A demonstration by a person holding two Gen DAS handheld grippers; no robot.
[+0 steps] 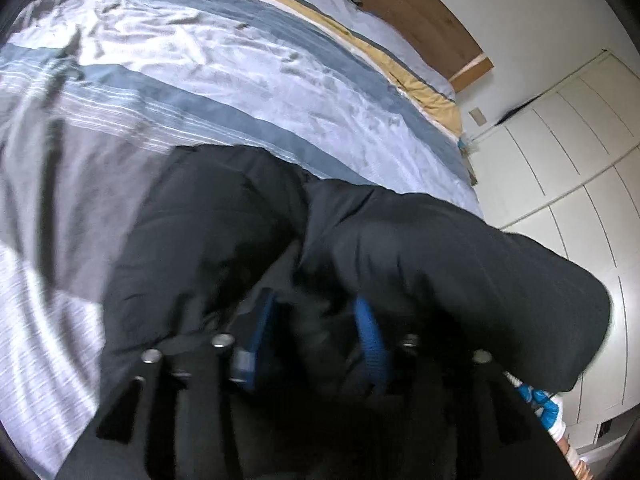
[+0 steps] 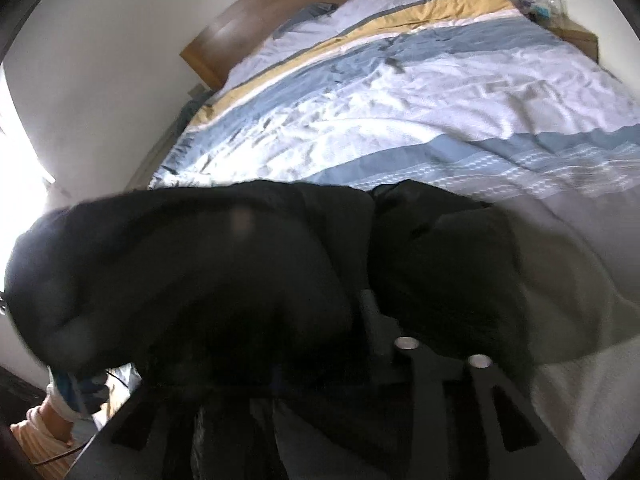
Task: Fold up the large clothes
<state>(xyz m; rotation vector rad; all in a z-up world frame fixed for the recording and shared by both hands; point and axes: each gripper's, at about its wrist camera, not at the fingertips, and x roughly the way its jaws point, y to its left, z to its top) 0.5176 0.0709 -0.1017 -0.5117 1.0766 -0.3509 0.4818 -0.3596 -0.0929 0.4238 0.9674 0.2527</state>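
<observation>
A large black garment [image 1: 400,240] hangs bunched over both grippers above the bed. In the left wrist view my left gripper [image 1: 316,328] has its blue-padded fingers [image 1: 370,340] closed on a fold of the black cloth. In the right wrist view the same black garment [image 2: 200,272] drapes over my right gripper [image 2: 320,320] and hides its fingertips; the cloth seems pinched there. A grey garment [image 2: 568,280] lies under the black one on the right.
The bed [image 1: 240,80] has a striped blue, white and yellow duvet and a wooden headboard [image 2: 280,12]. White wardrobe doors [image 1: 560,160] stand beside the bed. A person's arm in a striped sleeve [image 2: 44,436] is at the lower left.
</observation>
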